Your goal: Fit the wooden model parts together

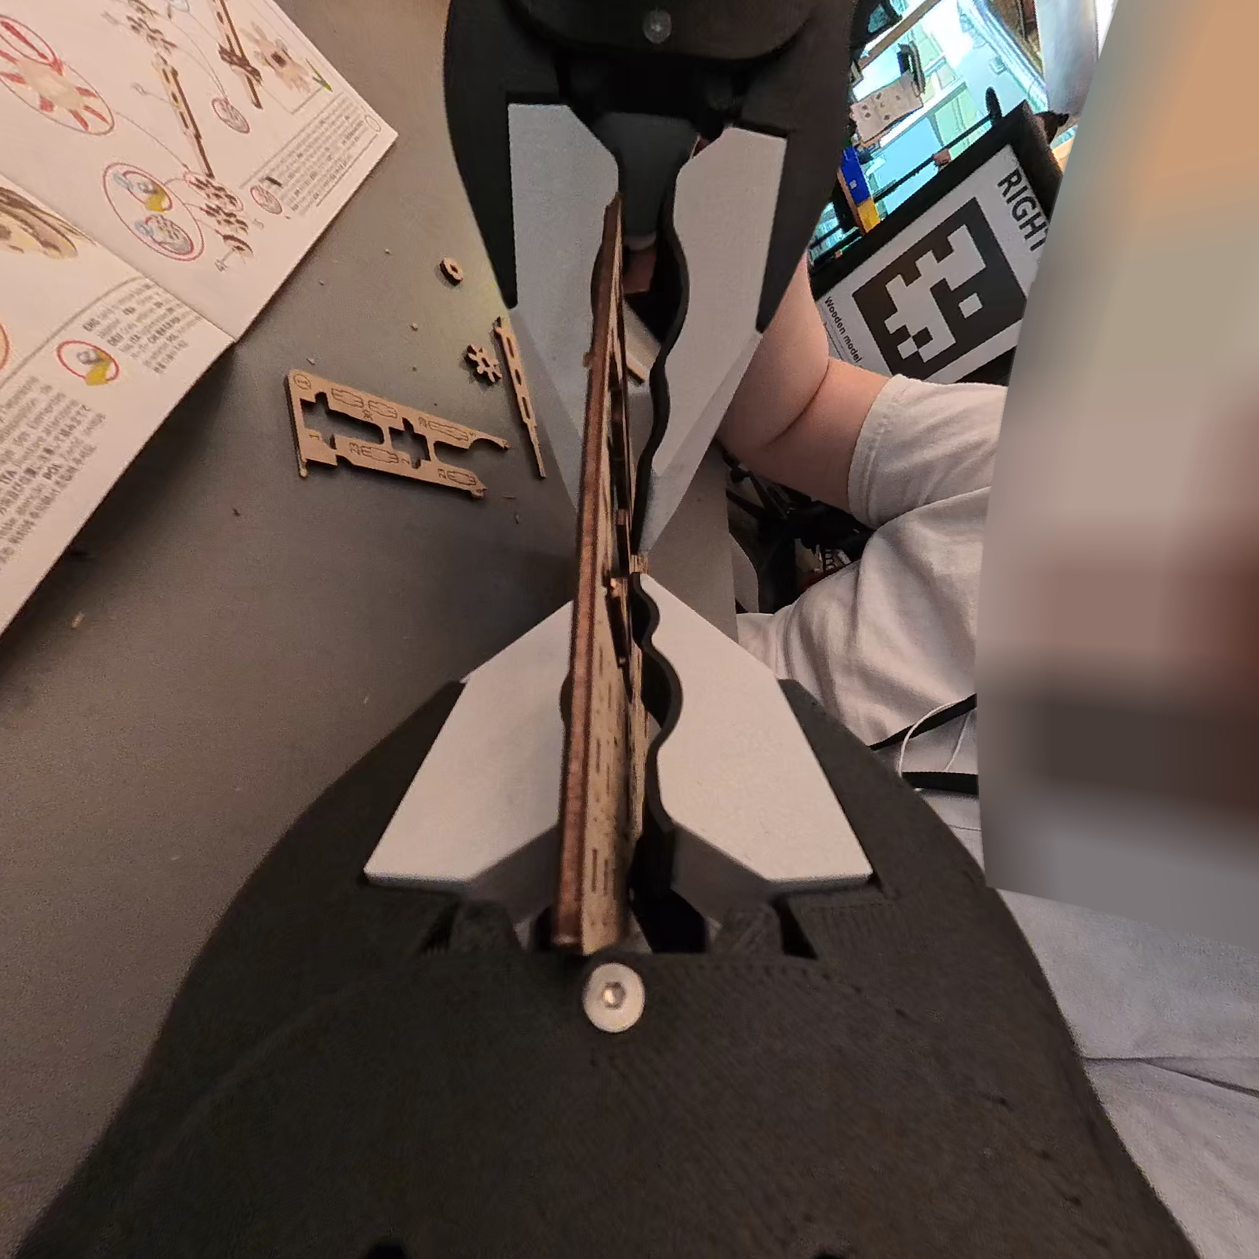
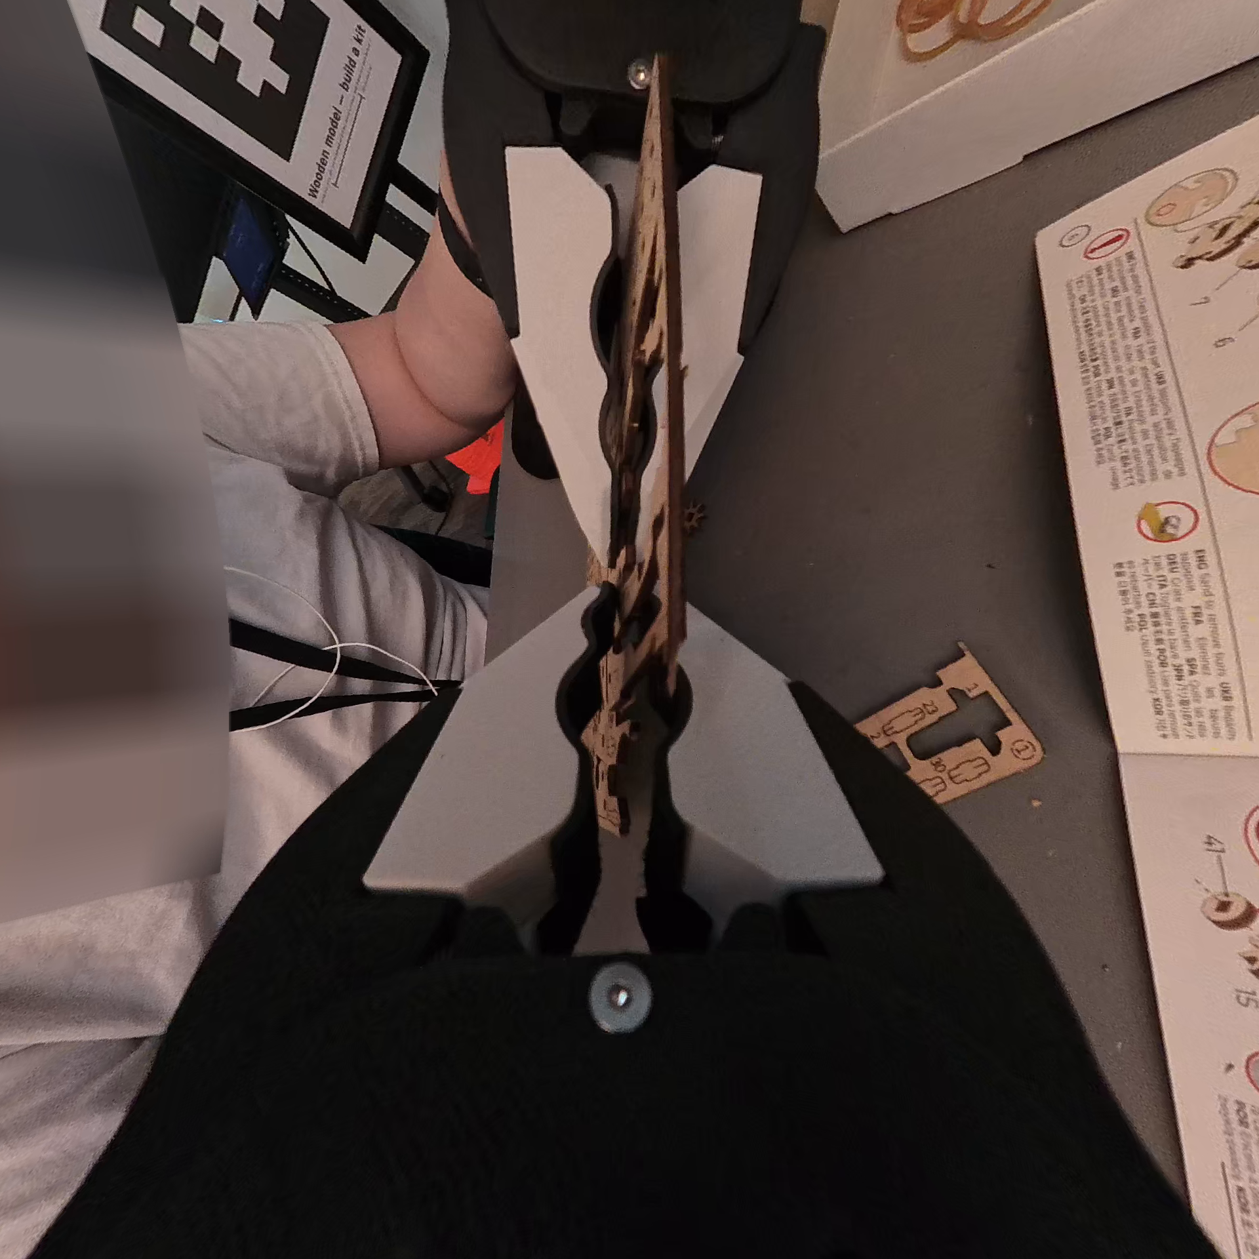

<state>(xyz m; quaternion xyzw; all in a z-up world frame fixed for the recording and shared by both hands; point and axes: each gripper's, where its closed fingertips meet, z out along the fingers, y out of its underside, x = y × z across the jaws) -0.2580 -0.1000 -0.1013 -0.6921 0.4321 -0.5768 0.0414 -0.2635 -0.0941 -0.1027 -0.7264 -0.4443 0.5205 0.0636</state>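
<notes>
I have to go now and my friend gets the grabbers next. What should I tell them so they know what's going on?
Left gripper: shut on a wooden parts sheet, held edge-on over the grey table.
Right gripper: shut on the same sheet from the far end, tips nearly meeting the left's.
On the table: a leftover punched-out frame, a small gear, a slotted strip, a tiny ring, and the open instruction booklet.
Done: some pieces are already punched out.
Left: free the remaining pieces and fit them together; no joined parts are visible yet.

A thin laser-cut wooden sheet (image 1: 603,681) stands edge-on; a punched-out wooden frame (image 1: 392,430) lies flat on the grey surface (image 1: 272,681).
</notes>
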